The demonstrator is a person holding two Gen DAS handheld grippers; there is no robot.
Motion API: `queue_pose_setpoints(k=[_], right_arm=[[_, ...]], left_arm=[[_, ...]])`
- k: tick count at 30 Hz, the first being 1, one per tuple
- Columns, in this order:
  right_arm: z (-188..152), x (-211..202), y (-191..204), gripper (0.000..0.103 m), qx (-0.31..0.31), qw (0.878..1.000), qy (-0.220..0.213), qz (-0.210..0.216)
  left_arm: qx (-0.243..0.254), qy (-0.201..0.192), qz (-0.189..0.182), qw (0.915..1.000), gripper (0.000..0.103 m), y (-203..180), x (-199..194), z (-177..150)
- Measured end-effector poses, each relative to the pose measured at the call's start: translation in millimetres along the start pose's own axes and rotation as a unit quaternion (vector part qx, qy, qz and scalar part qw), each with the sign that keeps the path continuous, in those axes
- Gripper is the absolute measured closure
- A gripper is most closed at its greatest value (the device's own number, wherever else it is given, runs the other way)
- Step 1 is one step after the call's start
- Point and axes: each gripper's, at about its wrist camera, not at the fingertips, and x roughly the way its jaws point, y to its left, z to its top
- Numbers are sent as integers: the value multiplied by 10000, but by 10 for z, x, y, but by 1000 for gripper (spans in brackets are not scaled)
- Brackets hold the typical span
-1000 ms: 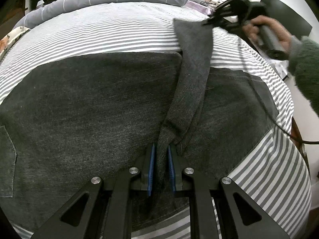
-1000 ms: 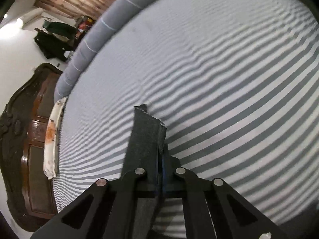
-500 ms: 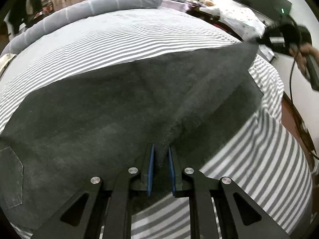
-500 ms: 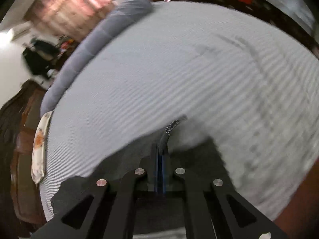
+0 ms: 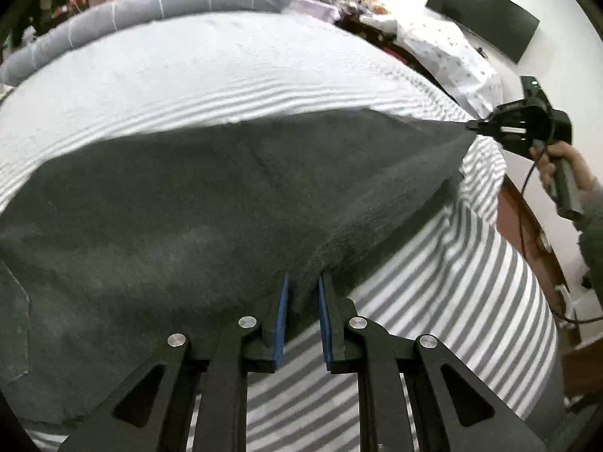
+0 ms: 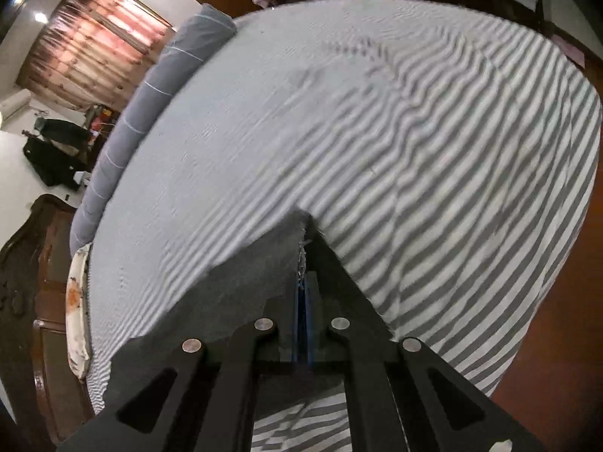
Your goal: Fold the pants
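The pants (image 5: pixel 196 203) lie spread dark grey across your striped bed (image 5: pixel 233 71), one edge lifted taut between your two grippers. Your left gripper (image 5: pixel 303 293) pinches a fold of the near edge, its blue pads (image 5: pixel 280 312) close together on the cloth. Your right gripper (image 6: pixel 302 293) is clamped fully on the pants' far corner, off toward the bed's right side, your hand (image 5: pixel 565 165) around its handle.

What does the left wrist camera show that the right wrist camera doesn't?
Only the left wrist view shows the right gripper from outside, the hand holding it, and a dark screen on the wall. Only the right wrist view shows the wooden headboard. Both show the dark pants pinched on the striped bed.
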Motion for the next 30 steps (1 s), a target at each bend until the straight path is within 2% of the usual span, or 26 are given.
queue_pose_setpoints(k=[2, 8, 11, 15, 19, 23, 24, 25, 27, 30], right_arm=[[-53, 108, -69, 100, 91, 9999, 113, 12], [-145, 230, -215, 99, 322, 9988, 238, 267], [-151, 213, -295, 95, 570, 9962, 324, 577], [-185, 190, -358, 88, 656, 9951, 347, 652], [-250, 252, -425, 88, 750, 9938, 450, 688], [-310, 312, -484, 87, 874, 9923, 517, 703], [-317, 316, -493, 83, 884, 9924, 514, 688], [-321, 323, -510, 74, 903, 9925, 500, 648], [-329, 349, -542, 65, 891, 9934, 469, 557], [-323, 430, -569, 65, 980, 9916, 473, 693]], left_arm=[[62, 178, -51, 9998, 84, -11, 15, -67], [211, 407, -45, 9989, 82, -82, -65, -335], [127, 446, 84, 9989, 82, -68, -66, -408], [-42, 297, 239, 9993, 82, -6, -78, -333], [-126, 151, 315, 9993, 80, 46, -79, -224], [-145, 228, 457, 9986, 80, 60, 27, -201], [-150, 244, 457, 9985, 80, 58, 49, -200], [-161, 244, 468, 9985, 80, 51, 62, -200], [-143, 231, 453, 9986, 80, 29, 82, -193], [-77, 287, 481, 9984, 79, 11, 139, -171]])
